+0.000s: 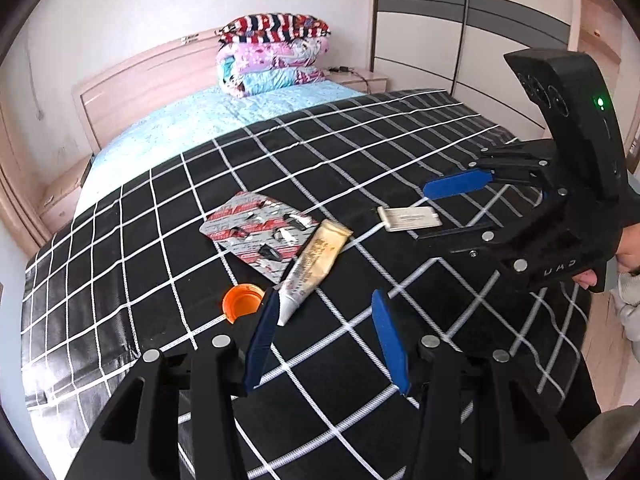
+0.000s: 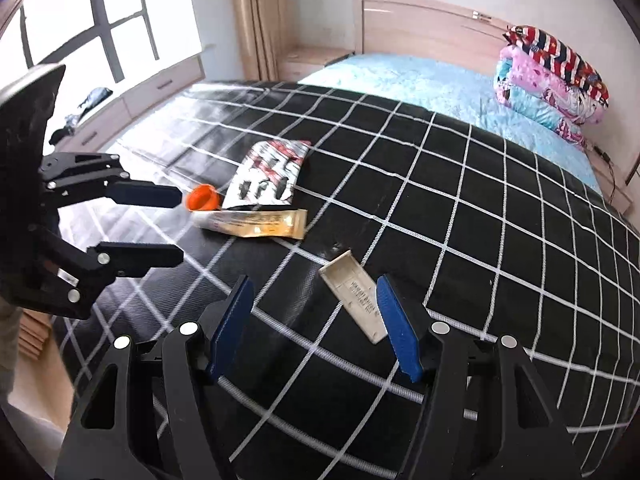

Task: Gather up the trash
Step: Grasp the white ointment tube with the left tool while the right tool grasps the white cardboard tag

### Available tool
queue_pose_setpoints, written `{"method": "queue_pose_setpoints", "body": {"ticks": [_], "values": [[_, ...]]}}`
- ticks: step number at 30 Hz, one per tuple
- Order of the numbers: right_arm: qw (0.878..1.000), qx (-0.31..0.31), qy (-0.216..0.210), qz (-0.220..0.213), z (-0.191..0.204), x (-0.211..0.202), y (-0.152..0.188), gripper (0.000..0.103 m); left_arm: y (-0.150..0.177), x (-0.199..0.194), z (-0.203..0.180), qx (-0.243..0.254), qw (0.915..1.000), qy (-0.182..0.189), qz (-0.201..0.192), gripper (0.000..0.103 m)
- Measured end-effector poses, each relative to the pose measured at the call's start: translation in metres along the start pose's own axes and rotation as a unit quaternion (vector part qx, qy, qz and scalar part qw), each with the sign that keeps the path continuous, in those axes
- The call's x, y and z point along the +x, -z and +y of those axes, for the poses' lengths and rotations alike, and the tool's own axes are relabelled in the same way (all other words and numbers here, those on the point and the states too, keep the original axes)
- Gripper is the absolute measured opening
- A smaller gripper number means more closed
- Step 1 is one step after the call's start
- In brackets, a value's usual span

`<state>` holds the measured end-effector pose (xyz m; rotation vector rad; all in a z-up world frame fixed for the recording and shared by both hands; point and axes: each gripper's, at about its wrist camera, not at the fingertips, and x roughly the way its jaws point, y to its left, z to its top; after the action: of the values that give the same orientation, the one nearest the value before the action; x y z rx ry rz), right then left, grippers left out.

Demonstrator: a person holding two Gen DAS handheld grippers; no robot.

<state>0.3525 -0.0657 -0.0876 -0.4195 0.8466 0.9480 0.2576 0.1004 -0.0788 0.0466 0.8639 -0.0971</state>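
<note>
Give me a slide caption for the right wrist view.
Both open grippers, right and left, near a tube, orange cap and beige lid on a bed.

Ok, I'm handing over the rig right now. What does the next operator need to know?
Left gripper: open, empty, above the tube and orange cap.
Right gripper: open, empty, above the beige plastic cover.
Trash on the black checked blanket: tube, cap, cover, and a blister pack touching the tube.
Done: nothing collected that I can see.
Left: all four pieces; no bin in view.
</note>
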Motion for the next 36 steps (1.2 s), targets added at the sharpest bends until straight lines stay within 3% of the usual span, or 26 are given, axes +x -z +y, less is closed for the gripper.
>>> {"method": "queue_pose_setpoints", "body": {"ticks": [9, 14, 17, 24, 28, 36], "values": [[1.000, -0.004, 0.012, 0.012, -0.007, 0.019, -0.001, 0.063, -0.004, 0.020, 0.008, 0.011, 0.9999, 0.000, 0.010, 0.046], [1.000, -0.003, 0.022, 0.011, -0.013, 0.022, 0.000, 0.050, -0.007, 0.027, 0.008, 0.019, 0.9997, 0.008, 0.015, 0.046], [1.000, -0.005, 0.022, 0.012, -0.015, 0.023, -0.001, 0.048, -0.007, 0.035, 0.009, 0.020, 0.9994, 0.008, 0.027, 0.042], [0.999, -0.013, 0.035, 0.012, -0.014, 0.023, 0.000, 0.035, -0.007, 0.040, 0.009, 0.027, 0.9989, 0.008, 0.038, 0.018], [0.999, -0.014, 0.040, 0.009, -0.013, 0.022, 0.001, 0.026, -0.006, 0.039, 0.005, 0.033, 0.9986, 0.005, 0.042, 0.018], [0.999, -0.002, 0.031, 0.009, -0.015, 0.016, 0.004, 0.024, -0.002, 0.023, -0.002, 0.034, 0.9990, 0.002, 0.031, 0.018]]}}
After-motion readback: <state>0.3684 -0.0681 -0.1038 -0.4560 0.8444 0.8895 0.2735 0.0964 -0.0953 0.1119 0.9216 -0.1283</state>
